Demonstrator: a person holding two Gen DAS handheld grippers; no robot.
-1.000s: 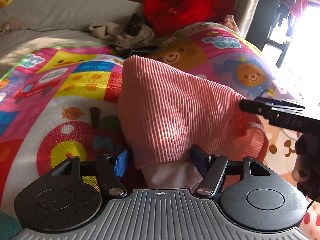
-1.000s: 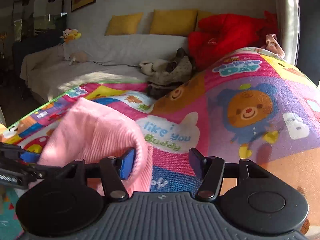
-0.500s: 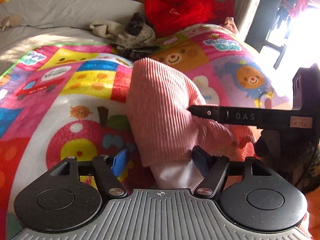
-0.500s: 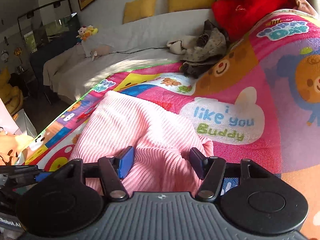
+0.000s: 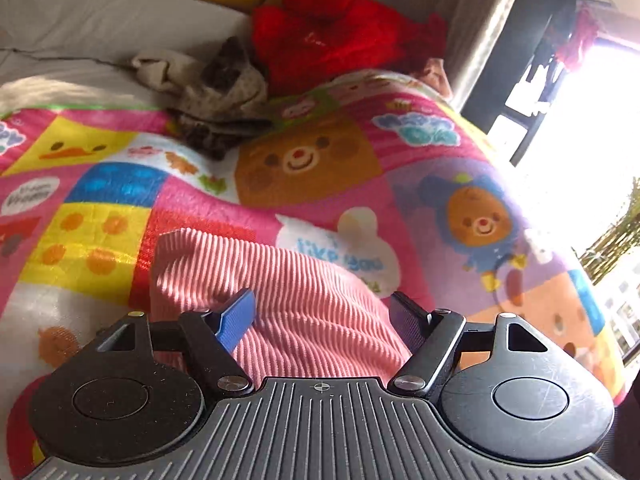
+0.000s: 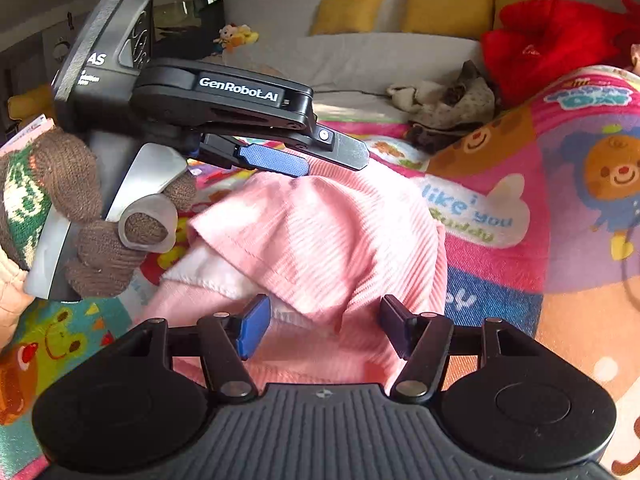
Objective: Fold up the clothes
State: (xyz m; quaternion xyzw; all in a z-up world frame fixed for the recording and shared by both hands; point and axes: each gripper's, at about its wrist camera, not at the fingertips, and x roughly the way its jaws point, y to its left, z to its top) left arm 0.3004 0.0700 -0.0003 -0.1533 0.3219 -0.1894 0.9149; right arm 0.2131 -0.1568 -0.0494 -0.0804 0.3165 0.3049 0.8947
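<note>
Left wrist view: the pink ribbed garment lies bunched on the cartoon blanket of the bed, near centre. The left gripper hangs over it, jaws opening, pads clear of the cloth.

Right wrist view: the same garment mounds up, white lining showing at its left edge. The right gripper has jaws parted and gripping nothing. It looks soft, light and floppy; a hem or corner seems the best hold.

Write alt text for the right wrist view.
A pink ribbed garment lies bunched on a cartoon-print play mat, between the open fingers of the right tool. A gloved hand holds the left tool just above it.
</note>
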